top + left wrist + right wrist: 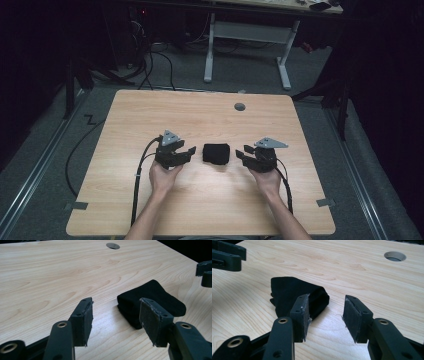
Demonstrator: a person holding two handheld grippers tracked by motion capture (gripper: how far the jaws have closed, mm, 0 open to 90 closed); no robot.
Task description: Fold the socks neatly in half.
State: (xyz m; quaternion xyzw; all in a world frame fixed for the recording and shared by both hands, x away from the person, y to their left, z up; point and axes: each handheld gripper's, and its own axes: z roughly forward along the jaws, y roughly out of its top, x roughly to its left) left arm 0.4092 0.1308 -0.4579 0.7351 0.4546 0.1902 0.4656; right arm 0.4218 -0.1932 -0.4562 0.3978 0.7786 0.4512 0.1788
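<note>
High view – scene: a wooden table fills the middle of the frame, with a small round cable hole toward its upper right.
High view – thing: a folded black cloth lies flat at the centre of the frame, between the two hands.
High view – left gripper: just left of the cloth, pointing at it, near but apart.
High view – right gripper: just right of the cloth, pointing back at it, also apart.
High view – step: by my reading, both hands are approaching the cloth from opposite sides; no grasp is made.

Left gripper view – cloth: right of centre, its near corner partly behind the right-hand jaw.
Left gripper view – fingers: set well apart, roughly mid-wide, bare wood between them; they hold nothing and touch nothing.
Left gripper view – other tool: the right gripper's tips show at the upper right edge.

Right gripper view – cloth: left of centre, its end behind the left-hand jaw.
Right gripper view – fingers: parted about as wide, empty, only table between them.
Right gripper view – contact: the left-hand pad sits very close to the cloth; I cannot tell whether it grazes it.

Next move: probably each gripper needs to swing so a cloth edge comes between its pads, drop low to the wood, then close on the fabric.
</note>
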